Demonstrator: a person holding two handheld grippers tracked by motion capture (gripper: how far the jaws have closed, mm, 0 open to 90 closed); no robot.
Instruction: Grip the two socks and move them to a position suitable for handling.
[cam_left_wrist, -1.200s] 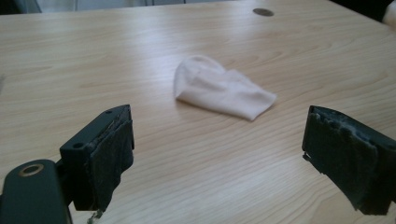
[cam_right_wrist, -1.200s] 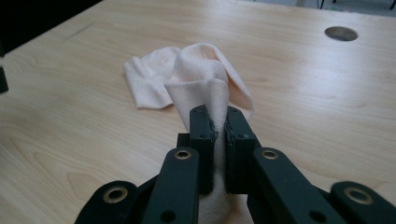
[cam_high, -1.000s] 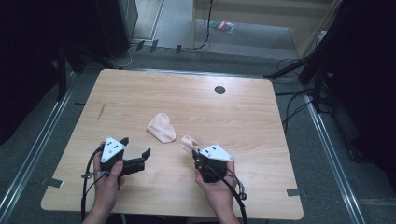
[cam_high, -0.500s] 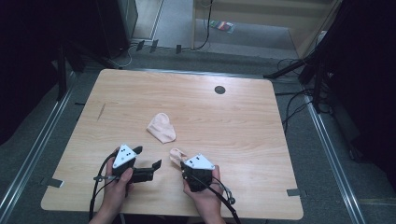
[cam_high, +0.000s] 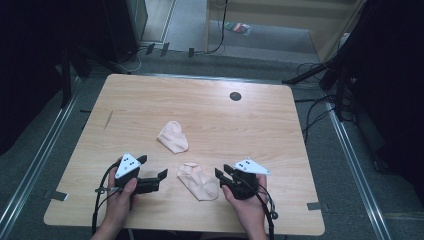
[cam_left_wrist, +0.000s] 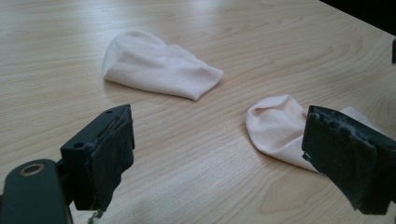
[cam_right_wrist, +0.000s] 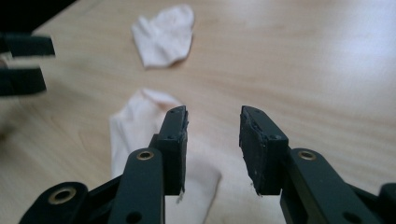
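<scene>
Two pale pink socks lie on the wooden table. The farther sock lies near the middle. The nearer sock is spread flat between my two grippers. My left gripper is open wide, pointing right at this sock from a short way off. My right gripper sits at the sock's right edge. Its jaws have just been opening and nothing is between the pads.
A small black round hole sits near the table's far edge. Metal rails run along both sides of the table, and cables lie on the floor at the right. Bare wood stretches beyond the farther sock.
The right gripper carried the nearer sock leftward, then let it go and drew back right with its jaws apart. The sock now lies flat. The left gripper shifted slightly right.
</scene>
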